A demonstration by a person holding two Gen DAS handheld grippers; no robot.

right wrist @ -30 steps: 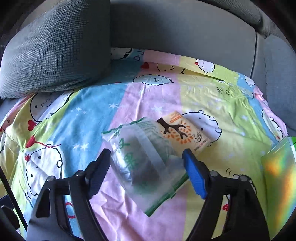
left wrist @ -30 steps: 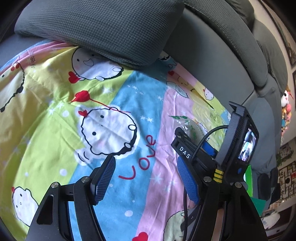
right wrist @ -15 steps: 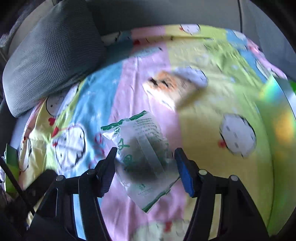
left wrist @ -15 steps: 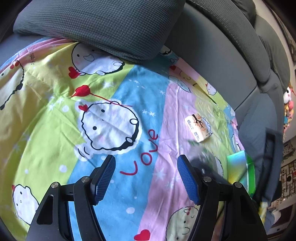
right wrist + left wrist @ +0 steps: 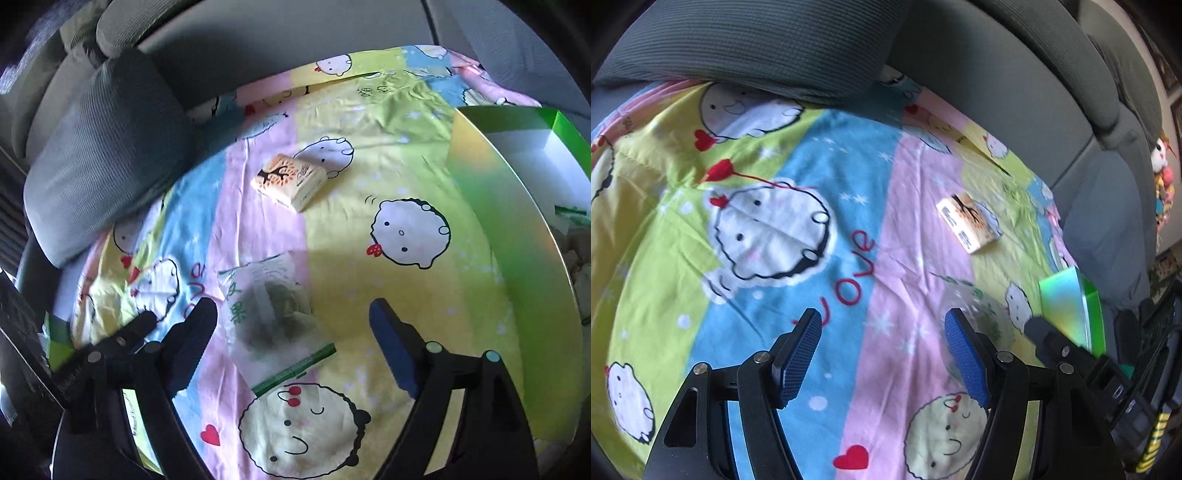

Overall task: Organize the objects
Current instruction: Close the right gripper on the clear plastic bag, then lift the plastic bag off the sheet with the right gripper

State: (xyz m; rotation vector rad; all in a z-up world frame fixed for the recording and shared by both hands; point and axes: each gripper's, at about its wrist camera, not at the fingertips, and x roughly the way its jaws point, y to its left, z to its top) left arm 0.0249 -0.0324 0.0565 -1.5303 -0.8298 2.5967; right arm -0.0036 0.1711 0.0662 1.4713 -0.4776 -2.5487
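A clear plastic bag with green print (image 5: pixel 269 306) lies flat on the cartoon blanket (image 5: pixel 369 177). It sits under and between the fingers of my right gripper (image 5: pixel 291 310), nearer the left finger. The jaws are opening and the pads are not pressing on the bag. An orange tissue pack (image 5: pixel 290 181) (image 5: pixel 969 223) rests farther back on the blanket. A green box (image 5: pixel 517 221) (image 5: pixel 1067 306) with a shiny wall stands at the right, with packets inside. My left gripper (image 5: pixel 882 321) hangs open over the blanket with nothing between its fingers. In the left wrist view the bag (image 5: pixel 979 306) is a blur beside its right finger.
A grey cushion (image 5: pixel 757 44) (image 5: pixel 103 166) leans on the sofa back (image 5: pixel 997 74) at the far left of the blanket. Soft toys (image 5: pixel 1161 166) hang at the far right. The right gripper's black body (image 5: pixel 1071 354) crowds the lower right of the left wrist view.
The right gripper closed on the bag, carried it off the tissue pack toward the green box while rolling, then opened; the bag now lies loose. The left gripper drifted slightly.
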